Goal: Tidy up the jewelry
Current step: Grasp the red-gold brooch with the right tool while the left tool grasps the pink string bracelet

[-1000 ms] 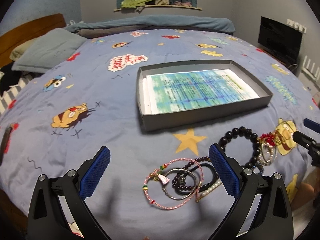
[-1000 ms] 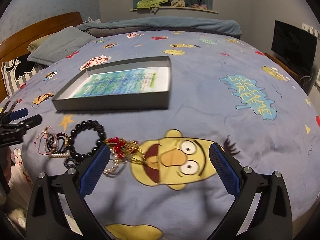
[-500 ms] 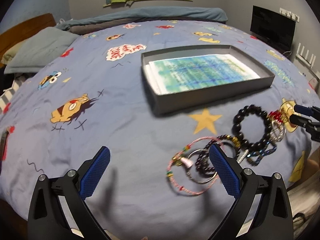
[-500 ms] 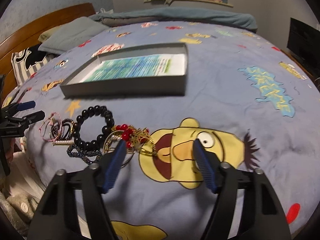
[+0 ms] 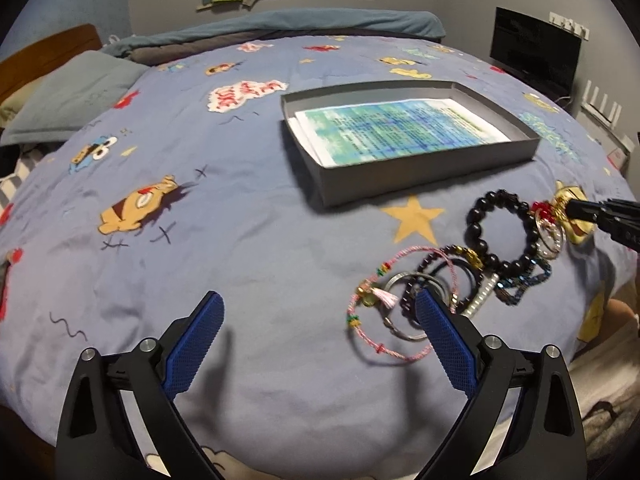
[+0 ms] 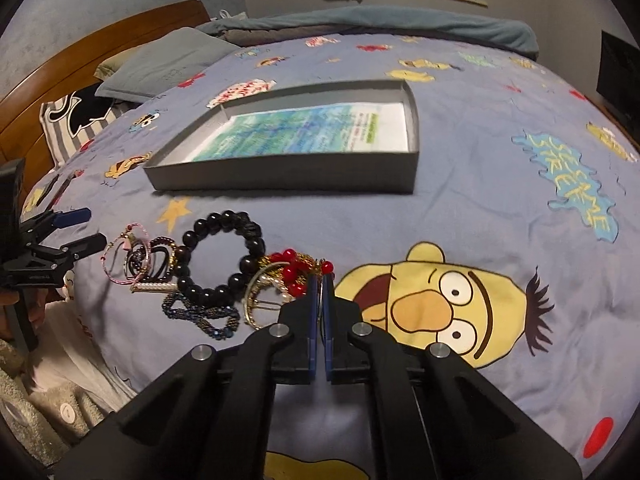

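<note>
Sorting jewelry on a cartoon-print bedspread (image 6: 500, 92): first piece now gripped.
Grey tray (image 6: 280, 176) with printed sheet, far centre, holds no jewelry. Bracelet heap lies near it: black bead bracelet (image 6: 222, 256), pink cord bracelet (image 5: 384, 312), red-bead gold piece (image 6: 294, 272). Right gripper (image 6: 319, 280), spread a second ago, has pressed together on the red-bead gold piece, likely for lifting trayward. Left gripper (image 5: 318, 330) stays spread, empty, beside the heap.

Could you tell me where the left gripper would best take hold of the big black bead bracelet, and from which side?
Probably the far arc of the black bead bracelet, nearest the grey box, coming from above. It lies flat, and that arc sits on bare bedspread, while its near arc overlaps the other bracelets and its right edge touches the red-bead piece. One pad goes inside the ring.
</note>
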Available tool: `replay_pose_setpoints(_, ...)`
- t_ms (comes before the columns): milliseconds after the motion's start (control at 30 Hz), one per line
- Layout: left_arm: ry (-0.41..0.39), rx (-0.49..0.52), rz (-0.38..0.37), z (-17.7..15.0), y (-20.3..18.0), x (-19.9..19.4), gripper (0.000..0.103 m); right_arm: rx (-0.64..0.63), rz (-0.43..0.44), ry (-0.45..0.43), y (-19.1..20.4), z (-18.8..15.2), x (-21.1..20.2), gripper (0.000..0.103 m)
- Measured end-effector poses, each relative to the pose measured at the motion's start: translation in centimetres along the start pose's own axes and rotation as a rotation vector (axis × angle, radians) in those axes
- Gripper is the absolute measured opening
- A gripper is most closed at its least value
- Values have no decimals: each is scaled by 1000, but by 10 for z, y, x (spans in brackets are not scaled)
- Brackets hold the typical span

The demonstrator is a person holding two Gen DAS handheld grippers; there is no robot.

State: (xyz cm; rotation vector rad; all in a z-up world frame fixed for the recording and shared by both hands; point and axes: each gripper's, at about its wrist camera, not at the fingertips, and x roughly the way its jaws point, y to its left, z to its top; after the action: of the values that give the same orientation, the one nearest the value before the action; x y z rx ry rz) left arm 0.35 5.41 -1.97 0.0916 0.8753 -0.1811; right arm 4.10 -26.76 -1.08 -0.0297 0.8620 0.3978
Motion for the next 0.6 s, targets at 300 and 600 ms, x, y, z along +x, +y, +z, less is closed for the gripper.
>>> replay_pose_setpoints(300, 62, 16, -99, -8, -11, 2, 46, -2, -15, -72, 1, 12, -20, 1)
replay_pose_setpoints(600, 82, 25, -141, -7, -16, 4, 5, -12, -41, -126, -1, 25, -35, 1)
